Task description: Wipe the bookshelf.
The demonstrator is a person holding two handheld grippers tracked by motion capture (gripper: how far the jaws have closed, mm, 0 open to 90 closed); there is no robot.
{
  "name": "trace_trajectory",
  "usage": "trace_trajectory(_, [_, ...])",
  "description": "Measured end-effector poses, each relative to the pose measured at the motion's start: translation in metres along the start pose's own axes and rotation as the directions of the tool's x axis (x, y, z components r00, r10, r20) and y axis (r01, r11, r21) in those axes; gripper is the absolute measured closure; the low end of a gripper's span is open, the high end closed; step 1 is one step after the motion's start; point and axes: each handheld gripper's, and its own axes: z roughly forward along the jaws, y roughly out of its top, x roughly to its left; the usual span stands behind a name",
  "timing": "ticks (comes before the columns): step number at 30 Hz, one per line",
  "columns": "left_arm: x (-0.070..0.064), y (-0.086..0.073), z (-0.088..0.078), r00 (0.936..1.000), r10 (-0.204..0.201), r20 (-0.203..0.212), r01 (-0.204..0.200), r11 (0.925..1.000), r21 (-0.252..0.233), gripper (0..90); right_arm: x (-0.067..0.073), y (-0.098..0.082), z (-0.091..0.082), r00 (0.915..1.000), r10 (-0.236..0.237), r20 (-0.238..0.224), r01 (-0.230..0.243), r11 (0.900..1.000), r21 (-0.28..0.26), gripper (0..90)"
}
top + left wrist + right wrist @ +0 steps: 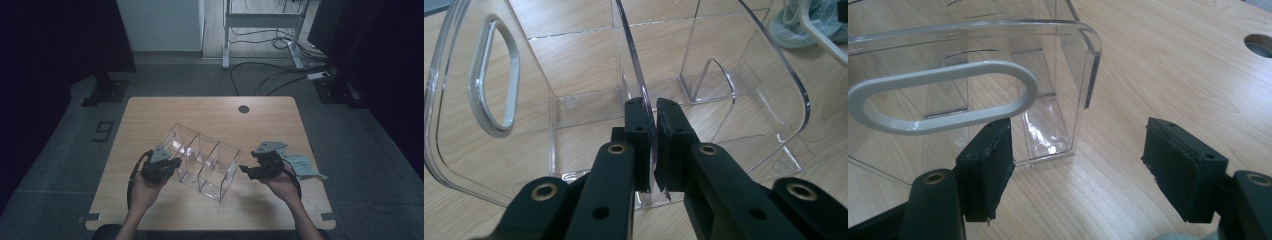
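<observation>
Beside the clear organizer's (998, 75) end edge, right hand-held gripper (1078, 165) gapes.

glossy clear plastic organizer (202, 161), matt wood-grain table (210, 112)

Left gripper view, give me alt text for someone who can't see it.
The left gripper has its two black jaws shut on an inner divider wall of a clear plastic organizer standing on a wooden table. A grey oval handle sits in its end wall.

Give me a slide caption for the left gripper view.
Left gripper fingers pinch a divider wall of the clear acrylic organizer on the wooden table.
</observation>
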Motion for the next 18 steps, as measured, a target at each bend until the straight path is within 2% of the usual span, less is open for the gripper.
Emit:
trace_trajectory(8, [0.0001, 0.0017, 0.0029, 0.9999, 0.016, -0.002, -0.016, 0.9999, -0.004, 87.8, 0.0023, -0.0003, 0.0002, 0.9998, -0.02, -0.009, 0.02, 1.0, 0.005, 29.4])
trace_trajectory(18, [0.0043, 0.0054, 0.0101, 0.9996, 0.024, -0.011, -0.025, 0.9996, -0.014, 88.1, 0.0103, 0.0021, -0.0028, 0.9958, -0.037, -0.083, 0.036, 0.999, -0.012, 42.4])
